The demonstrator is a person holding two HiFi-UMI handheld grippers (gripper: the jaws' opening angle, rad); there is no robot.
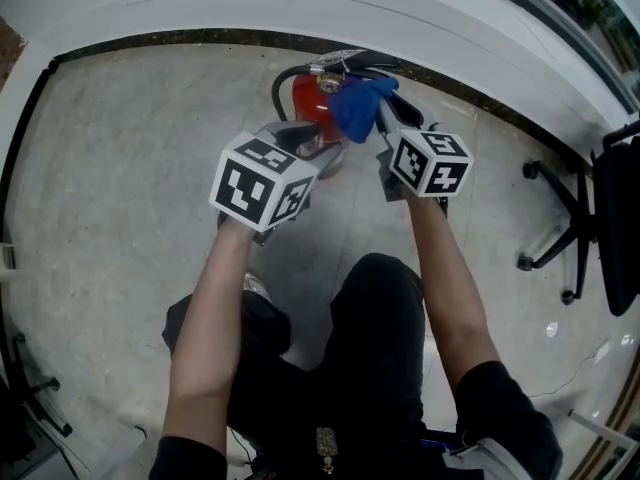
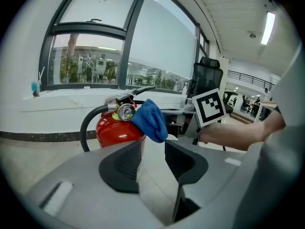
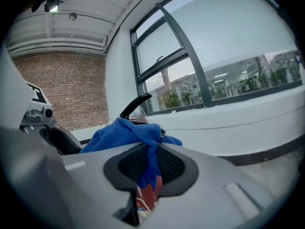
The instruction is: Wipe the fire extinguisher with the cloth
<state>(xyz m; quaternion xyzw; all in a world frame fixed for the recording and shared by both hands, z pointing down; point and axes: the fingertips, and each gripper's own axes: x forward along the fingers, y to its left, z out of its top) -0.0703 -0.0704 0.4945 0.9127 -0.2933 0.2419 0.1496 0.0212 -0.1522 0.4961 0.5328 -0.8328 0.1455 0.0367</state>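
On floor [image 1: 120, 218] at 12 o'clock in head view, against wall [image 1: 200, 13]: red fire extinguisher [image 1: 310, 103], upright.
Right hand-held gripper [image 3: 151, 163] clenched on blue cloth [image 3: 126, 132]; cloth bunched against valve head [image 2: 125, 109].
Left hand-held gripper [image 2: 153, 159] released, nothing between jaws, just short of cylinder [image 2: 114, 130].
Judgement: cylinder heavy, rigid, slick paint, could tip; steady at neck. Cloth soft, light; keep pinch on bunched fold.
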